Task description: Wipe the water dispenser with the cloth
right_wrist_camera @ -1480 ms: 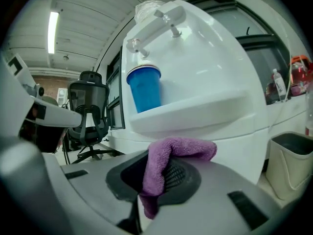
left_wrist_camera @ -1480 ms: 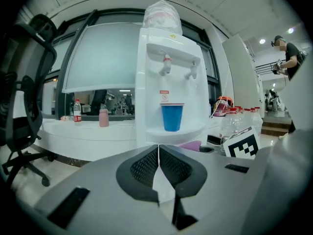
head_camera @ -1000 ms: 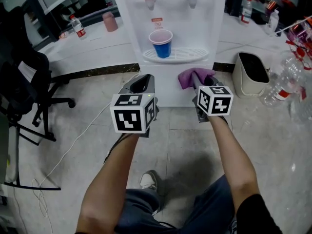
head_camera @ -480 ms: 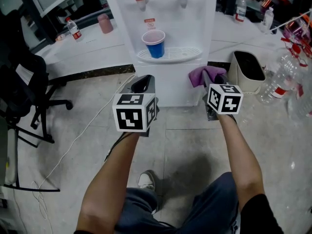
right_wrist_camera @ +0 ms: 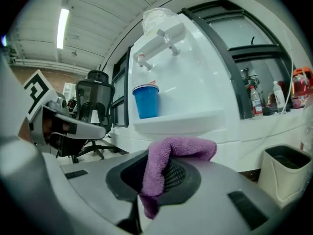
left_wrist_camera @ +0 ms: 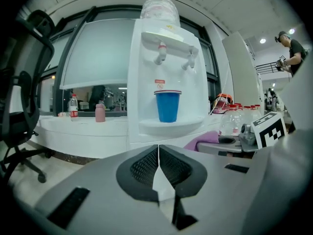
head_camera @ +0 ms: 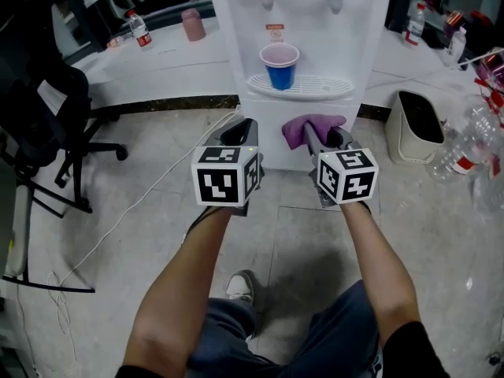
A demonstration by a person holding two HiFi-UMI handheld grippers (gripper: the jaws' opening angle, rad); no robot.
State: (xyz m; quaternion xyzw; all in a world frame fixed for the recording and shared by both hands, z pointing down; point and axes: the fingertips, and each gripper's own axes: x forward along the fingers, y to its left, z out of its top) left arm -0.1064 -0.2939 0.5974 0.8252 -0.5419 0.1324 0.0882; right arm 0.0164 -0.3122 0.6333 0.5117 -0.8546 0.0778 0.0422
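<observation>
The white water dispenser [head_camera: 315, 30] stands straight ahead, with a blue cup [head_camera: 279, 67] on its drip tray [head_camera: 299, 87] under two taps. My right gripper [head_camera: 315, 132] is shut on a purple cloth [head_camera: 311, 126], held low in front of the dispenser's lower panel; whether the cloth touches the panel I cannot tell. In the right gripper view the cloth [right_wrist_camera: 171, 163] drapes out of the shut jaws below the tray [right_wrist_camera: 181, 123]. My left gripper [head_camera: 239, 130] hangs beside it to the left, shut and holding nothing. Its view shows the dispenser [left_wrist_camera: 166, 82] and the cup [left_wrist_camera: 167, 105].
A beige waste bin [head_camera: 417, 126] stands right of the dispenser, with clear plastic bottles [head_camera: 465, 144] beyond it. A black office chair [head_camera: 39, 116] is at the left. A white cable [head_camera: 134, 211] runs across the floor. A low white ledge [head_camera: 150, 69] carries a bottle and a pink cup.
The right gripper with the cloth has shifted left, from the dispenser's right edge toward the middle of its lower panel. The head view swung right. The left gripper holds its place.
</observation>
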